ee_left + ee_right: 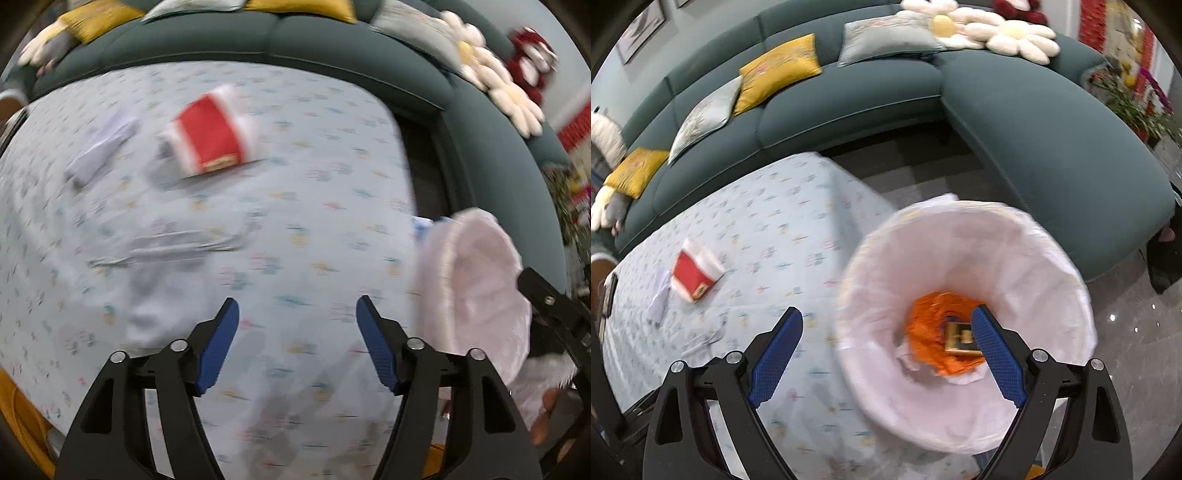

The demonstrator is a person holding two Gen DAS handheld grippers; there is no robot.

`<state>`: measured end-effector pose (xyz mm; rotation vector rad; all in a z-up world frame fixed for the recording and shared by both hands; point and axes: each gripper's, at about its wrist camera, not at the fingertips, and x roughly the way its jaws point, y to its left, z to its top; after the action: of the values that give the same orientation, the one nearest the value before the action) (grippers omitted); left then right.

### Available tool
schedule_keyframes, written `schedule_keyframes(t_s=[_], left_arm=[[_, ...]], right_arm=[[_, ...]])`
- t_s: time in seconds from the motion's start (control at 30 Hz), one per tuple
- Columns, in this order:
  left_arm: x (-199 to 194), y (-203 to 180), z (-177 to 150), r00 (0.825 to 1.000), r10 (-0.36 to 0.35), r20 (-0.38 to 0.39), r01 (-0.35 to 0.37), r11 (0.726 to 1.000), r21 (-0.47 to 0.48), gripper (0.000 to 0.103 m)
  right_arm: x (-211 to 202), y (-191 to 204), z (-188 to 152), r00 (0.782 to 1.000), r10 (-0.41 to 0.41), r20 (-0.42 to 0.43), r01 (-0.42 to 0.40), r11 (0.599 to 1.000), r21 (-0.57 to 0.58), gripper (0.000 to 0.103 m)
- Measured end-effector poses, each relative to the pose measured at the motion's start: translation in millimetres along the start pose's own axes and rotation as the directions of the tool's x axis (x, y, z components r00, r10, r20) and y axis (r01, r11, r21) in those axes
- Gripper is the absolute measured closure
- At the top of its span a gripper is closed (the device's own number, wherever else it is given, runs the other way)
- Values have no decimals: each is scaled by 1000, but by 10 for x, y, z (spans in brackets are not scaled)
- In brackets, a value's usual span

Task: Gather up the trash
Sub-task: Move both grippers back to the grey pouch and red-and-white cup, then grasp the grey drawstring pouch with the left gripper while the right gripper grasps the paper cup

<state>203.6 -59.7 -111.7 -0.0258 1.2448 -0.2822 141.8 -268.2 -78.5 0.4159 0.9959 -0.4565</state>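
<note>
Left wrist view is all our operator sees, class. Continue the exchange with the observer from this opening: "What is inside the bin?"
Observer: An orange wrapper lies at the bottom of the bin.
Operator: Anything on it?
Observer: A small dark box with a gold edge.
Operator: Is the right claw holding something?
Observer: No, the right claw is open and empty above the bin.

Both wrist views look steeply down, close over cloth-covered desk (258, 229); both share red box (210, 142), white-lined bin (967, 325), sofa (1052, 147).
</note>
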Motion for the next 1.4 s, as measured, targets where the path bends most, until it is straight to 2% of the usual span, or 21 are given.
schedule_keyframes(t_s=[0.03,0.07,0.1,0.2,0.33,0.43,0.47,0.5,0.53,0.63,0.67,0.77,0.87,0.97,1.03,1.1,1.13,1.23,1.3,1.4], left_arm=[[10,94,-3,1000,23,3,-23,1000,-14,30],[26,209,-5,998,56,8,-56,998,-30,22],[40,332,-22,996,91,11,-90,995,-47,20],[136,638,-74,991,129,-23,-130,988,-85,20],[244,870,-92,990,130,-54,-135,983,-120,21],[298,932,-88,991,112,-74,-120,986,-116,36],[323,953,-90,991,100,-88,-110,987,-118,47],[357,979,-93,991,85,-106,-98,988,-122,54],[344,973,-98,991,89,-97,-101,988,-119,55],[347,990,-95,992,90,-92,-98,992,-81,81],[342,1020,-85,993,67,-99,-75,994,-80,98],[253,1125,-49,996,27,-86,-37,993,-114,98],[122,1255,2,998,39,-47,-44,992,-118,98],[-21,1443,115,999,50,-1,-50,990,-133,98],[-88,1575,182,999,46,15,-43,986,-161,98],[-129,1680,276,999,45,25,-39,982,-183,98],[-147,1725,301,998,46,30,-40,981,-189,98],[-149,1874,315,998,54,30,-46,979,-198,98],[-113,1950,352,999,48,22,-42,976,-215,98],[-99,2101,384,999,30,18,-25,970,-242,98]], right_arm=[[5,48,-7,1000,4,-3,-5,1000,-6,15],[12,136,-24,1000,12,-8,-12,1000,-13,15],[21,218,-45,1000,20,-15,-20,1000,-20,15],[58,434,-112,999,34,-33,-35,998,-43,15],[120,707,-195,997,41,-61,-46,996,-81,15],[145,842,-236,997,40,-72,-47,994,-101,15],[156,892,-246,996,42,-77,-50,993,-107,15],[168,933,-256,996,44,-82,-53,992,-110,15],[174,962,-266,995,45,-85,-55,992,-114,15],[200,1077,-288,994,46,-96,-58,990,-126,15],[210,1119,-291,994,49,-100,-61,990,-129,15],[242,1261,-307,993,53,-110,-69,987,-147,15],[268,1403,-308,991,61,-115,-80,983,-167,16],[316,1608,-301,990,71,-124,-95,975,-200,26],[357,1753,-292,988,79,-131,-107,969,-221,35],[406,1919,-280,987,86,-134,-117,964,-241,38],[425,1976,-275,987,90,-136,-121,962,-244,44],[523,2209,-249,984,96,-153,-134,956,-260,55],[592,2380,-230,984,92,-153,-132,952,-277,56],[691,2597,-199,984,86,-156,-131,942,-309,64]])
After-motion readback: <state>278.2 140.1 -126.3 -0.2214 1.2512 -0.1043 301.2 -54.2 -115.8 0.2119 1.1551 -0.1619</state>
